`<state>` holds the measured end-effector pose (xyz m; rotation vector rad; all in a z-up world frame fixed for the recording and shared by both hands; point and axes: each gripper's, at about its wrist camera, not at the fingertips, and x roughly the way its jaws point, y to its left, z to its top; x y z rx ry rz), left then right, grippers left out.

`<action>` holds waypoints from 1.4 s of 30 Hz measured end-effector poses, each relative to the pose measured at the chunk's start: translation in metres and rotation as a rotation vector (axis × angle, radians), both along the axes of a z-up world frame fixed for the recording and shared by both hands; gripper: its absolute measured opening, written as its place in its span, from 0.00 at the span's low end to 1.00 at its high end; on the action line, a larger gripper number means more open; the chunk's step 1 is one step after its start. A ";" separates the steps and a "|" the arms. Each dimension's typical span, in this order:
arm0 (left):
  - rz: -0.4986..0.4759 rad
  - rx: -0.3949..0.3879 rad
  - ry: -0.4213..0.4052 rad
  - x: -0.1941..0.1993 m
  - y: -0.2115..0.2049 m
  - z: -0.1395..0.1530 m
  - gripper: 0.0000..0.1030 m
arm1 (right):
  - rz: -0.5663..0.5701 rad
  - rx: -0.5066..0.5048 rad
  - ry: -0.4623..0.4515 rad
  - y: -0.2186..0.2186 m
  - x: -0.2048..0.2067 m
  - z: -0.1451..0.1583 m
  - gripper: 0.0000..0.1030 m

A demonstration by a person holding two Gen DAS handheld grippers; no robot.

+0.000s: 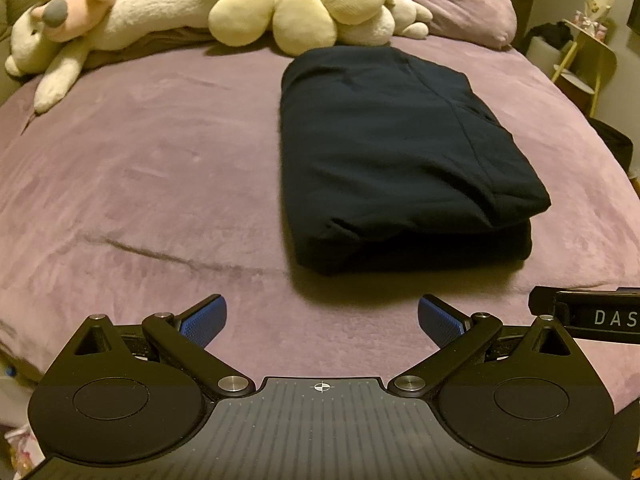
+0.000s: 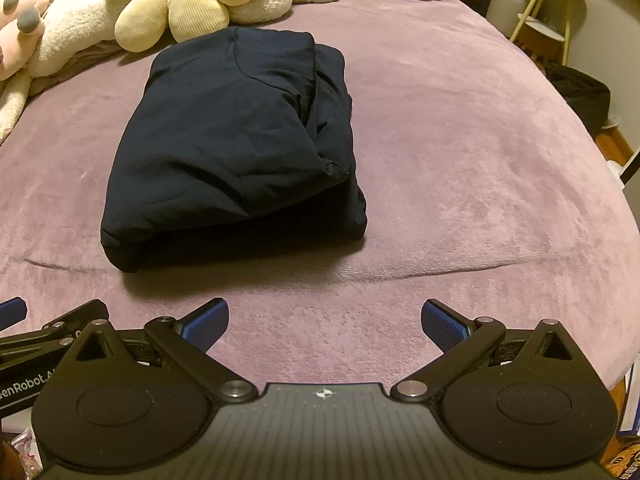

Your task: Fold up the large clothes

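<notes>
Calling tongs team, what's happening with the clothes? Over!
Left tongs and right tongs both open, empty, short of the bed's near edge. Dark navy folded garment lies flat on purple blanket. Nothing in the way.

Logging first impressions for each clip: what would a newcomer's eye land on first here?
The dark navy garment, already folded into a thick rectangular bundle, lies in the middle of the purple bedspread. Behind it, at the head of the bed, sits a pile of plush toys, with a cream flower-shaped cushion nearest the bundle. In the foreground the left hand-held gripper and the right hand-held gripper are both open, holding nothing.
</notes>
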<state>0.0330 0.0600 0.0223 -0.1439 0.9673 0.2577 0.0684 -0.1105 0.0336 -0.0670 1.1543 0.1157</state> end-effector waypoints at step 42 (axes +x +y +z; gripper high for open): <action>-0.009 -0.003 0.001 0.001 0.000 -0.002 1.00 | -0.008 0.005 -0.019 0.002 -0.005 0.002 1.00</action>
